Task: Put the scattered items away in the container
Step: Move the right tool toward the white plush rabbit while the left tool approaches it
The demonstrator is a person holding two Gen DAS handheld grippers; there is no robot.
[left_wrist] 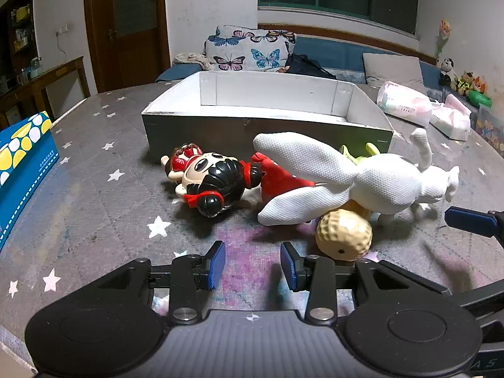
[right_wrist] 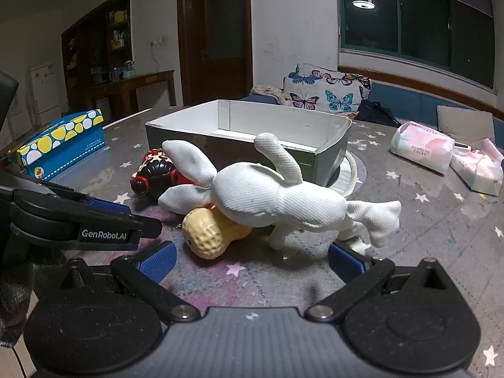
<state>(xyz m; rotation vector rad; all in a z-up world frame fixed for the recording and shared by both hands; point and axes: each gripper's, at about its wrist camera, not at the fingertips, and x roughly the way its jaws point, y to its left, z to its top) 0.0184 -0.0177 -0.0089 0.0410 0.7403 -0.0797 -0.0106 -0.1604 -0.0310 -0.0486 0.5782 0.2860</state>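
An open white cardboard box [left_wrist: 267,100] [right_wrist: 327,154] stands on the star-patterned table. In front of it lie a red-and-black doll [left_wrist: 214,179] [right_wrist: 154,173], a white cloth rabbit [left_wrist: 346,176] [right_wrist: 277,198] and a tan peanut toy [left_wrist: 343,233] [right_wrist: 208,233] partly under the rabbit. A green item [left_wrist: 356,154] peeks out behind the rabbit. My left gripper [left_wrist: 252,264] is open and empty, just short of the doll and peanut; it also shows in the right wrist view [right_wrist: 126,217]. My right gripper [right_wrist: 252,258] is open wide and empty, close in front of the peanut and rabbit; one finger [left_wrist: 469,220] shows in the left wrist view.
A blue box with yellow and white spots [left_wrist: 22,163] [right_wrist: 63,145] sits at the table's left. Pink-and-white tissue packs [left_wrist: 406,104] [right_wrist: 422,148] lie at the right. A sofa with a butterfly pillow [left_wrist: 249,47] stands behind the table.
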